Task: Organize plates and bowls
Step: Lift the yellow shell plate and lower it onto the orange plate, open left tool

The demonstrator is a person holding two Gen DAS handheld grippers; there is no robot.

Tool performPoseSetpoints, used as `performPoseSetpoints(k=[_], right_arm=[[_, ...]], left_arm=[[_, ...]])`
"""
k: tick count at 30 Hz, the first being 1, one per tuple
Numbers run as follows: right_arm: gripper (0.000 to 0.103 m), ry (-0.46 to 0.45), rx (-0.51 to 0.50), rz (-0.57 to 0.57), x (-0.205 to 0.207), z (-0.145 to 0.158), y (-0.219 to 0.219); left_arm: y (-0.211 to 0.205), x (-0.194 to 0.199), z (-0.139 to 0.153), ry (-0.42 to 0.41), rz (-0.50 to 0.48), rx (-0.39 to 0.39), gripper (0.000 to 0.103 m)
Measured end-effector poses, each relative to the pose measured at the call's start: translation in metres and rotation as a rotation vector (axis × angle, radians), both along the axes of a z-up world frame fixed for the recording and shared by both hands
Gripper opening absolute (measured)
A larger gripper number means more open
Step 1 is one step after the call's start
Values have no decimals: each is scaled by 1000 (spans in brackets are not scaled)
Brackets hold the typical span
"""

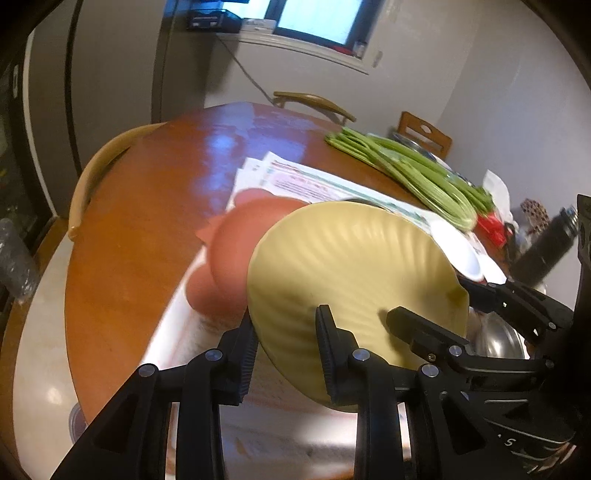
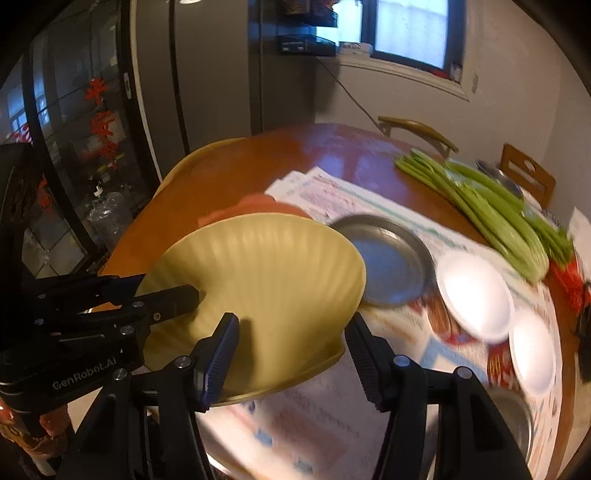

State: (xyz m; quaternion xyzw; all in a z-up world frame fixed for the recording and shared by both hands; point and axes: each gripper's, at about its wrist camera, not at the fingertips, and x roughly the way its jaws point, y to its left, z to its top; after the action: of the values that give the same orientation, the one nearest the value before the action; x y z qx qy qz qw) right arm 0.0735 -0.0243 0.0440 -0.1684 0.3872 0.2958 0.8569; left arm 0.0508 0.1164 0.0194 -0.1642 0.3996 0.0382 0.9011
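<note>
Dim room, window (image 2: pixel 410 29) backlight, table (image 1: pixel 155 192) glare, motion blur, fisheye-dark corners

one yellow ribbed plate (image 2: pixel 266 280), one metal plate (image 2: pixel 391 266), two white plates (image 2: pixel 476 295), one reddish dish (image 1: pixel 236 243), one bunch of green stalks (image 2: pixel 491 206).

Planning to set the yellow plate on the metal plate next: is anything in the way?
Nothing visible. The metal plate lies bare just beyond the yellow plate; the white dishes sit off to its right.

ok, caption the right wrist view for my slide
Both grippers grip a tilted yellow plate above the papered table.
</note>
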Motion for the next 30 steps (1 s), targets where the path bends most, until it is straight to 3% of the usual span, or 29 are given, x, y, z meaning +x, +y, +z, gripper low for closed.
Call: performPoseSetpoints(k=[10,21,30], right_arm=[[59,77,-1,-7,42,-24,36],[59,184,46,-42,63,-45,41],[59,176,27,-44,62,-48,55]], left_arm=[[31,38,-18,62,28,32,30],[38,45,-19,53,20,62,29],[50,42,-20,52,36,63,29]])
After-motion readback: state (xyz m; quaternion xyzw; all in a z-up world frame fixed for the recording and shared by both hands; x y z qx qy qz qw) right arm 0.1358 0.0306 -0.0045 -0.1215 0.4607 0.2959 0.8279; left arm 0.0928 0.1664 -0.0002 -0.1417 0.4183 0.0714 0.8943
